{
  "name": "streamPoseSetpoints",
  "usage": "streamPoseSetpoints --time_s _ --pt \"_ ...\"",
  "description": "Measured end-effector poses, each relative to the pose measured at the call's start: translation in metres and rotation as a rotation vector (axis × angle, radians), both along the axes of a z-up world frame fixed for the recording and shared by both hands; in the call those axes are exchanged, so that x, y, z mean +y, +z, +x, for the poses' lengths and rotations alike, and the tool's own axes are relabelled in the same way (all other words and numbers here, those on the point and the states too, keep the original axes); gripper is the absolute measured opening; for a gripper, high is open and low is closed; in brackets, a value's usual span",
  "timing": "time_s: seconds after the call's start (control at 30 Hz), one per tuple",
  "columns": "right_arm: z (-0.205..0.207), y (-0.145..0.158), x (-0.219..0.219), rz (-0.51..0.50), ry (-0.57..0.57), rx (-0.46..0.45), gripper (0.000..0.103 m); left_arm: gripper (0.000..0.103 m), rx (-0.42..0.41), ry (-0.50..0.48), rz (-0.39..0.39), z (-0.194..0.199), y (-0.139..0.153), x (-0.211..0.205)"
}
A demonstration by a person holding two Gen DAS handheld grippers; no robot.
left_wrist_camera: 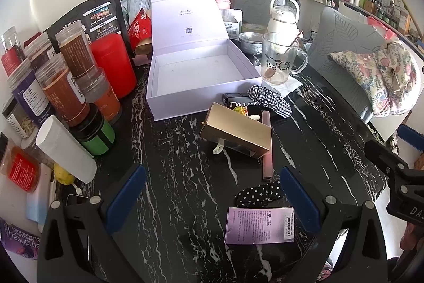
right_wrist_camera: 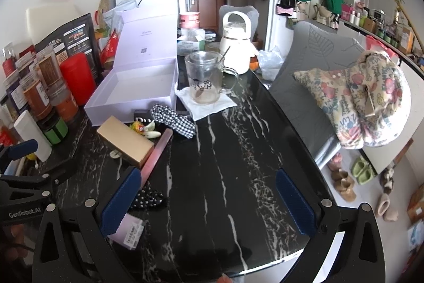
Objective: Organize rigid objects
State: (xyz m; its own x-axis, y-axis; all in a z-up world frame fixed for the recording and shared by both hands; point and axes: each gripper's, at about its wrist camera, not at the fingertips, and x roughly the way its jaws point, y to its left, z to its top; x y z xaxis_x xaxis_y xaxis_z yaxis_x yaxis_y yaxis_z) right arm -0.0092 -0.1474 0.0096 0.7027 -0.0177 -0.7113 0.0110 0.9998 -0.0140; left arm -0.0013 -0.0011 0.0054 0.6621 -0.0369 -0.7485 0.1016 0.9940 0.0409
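An open white gift box (left_wrist_camera: 196, 70) (right_wrist_camera: 132, 89) stands empty on the black marble table (left_wrist_camera: 172, 163), lid upright. In front of it lie a gold box (left_wrist_camera: 235, 130) (right_wrist_camera: 124, 141), a long pink box (left_wrist_camera: 267, 147) (right_wrist_camera: 156, 153), a black box (left_wrist_camera: 235, 100), a lilac carton (left_wrist_camera: 259, 226) (right_wrist_camera: 127, 228), a checked scrunchie (left_wrist_camera: 270, 100) (right_wrist_camera: 173, 118) and a polka-dot scrunchie (left_wrist_camera: 258, 194) (right_wrist_camera: 147, 199). My left gripper (left_wrist_camera: 212, 200) is open and empty, hovering just before the lilac carton. My right gripper (right_wrist_camera: 209, 203) is open and empty over bare table to the right.
Several spice jars (left_wrist_camera: 66, 86), a red canister (left_wrist_camera: 114, 65) and a white roll (left_wrist_camera: 65, 149) crowd the left side. A glass mug (left_wrist_camera: 281, 61) (right_wrist_camera: 205, 78) on a napkin and a white kettle (right_wrist_camera: 235, 47) stand behind. A chair with a cushion (right_wrist_camera: 357, 97) is at right.
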Motion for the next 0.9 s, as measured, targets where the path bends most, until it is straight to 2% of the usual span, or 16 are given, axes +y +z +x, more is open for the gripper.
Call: streamPoseSetpoints --time_s 0.9 --pt "0.0009 -0.006 -0.0017 -0.004 -0.005 0.014 0.103 0.103 0.01 -0.004 -0.005 0.0017 -0.0009 -0.0002"
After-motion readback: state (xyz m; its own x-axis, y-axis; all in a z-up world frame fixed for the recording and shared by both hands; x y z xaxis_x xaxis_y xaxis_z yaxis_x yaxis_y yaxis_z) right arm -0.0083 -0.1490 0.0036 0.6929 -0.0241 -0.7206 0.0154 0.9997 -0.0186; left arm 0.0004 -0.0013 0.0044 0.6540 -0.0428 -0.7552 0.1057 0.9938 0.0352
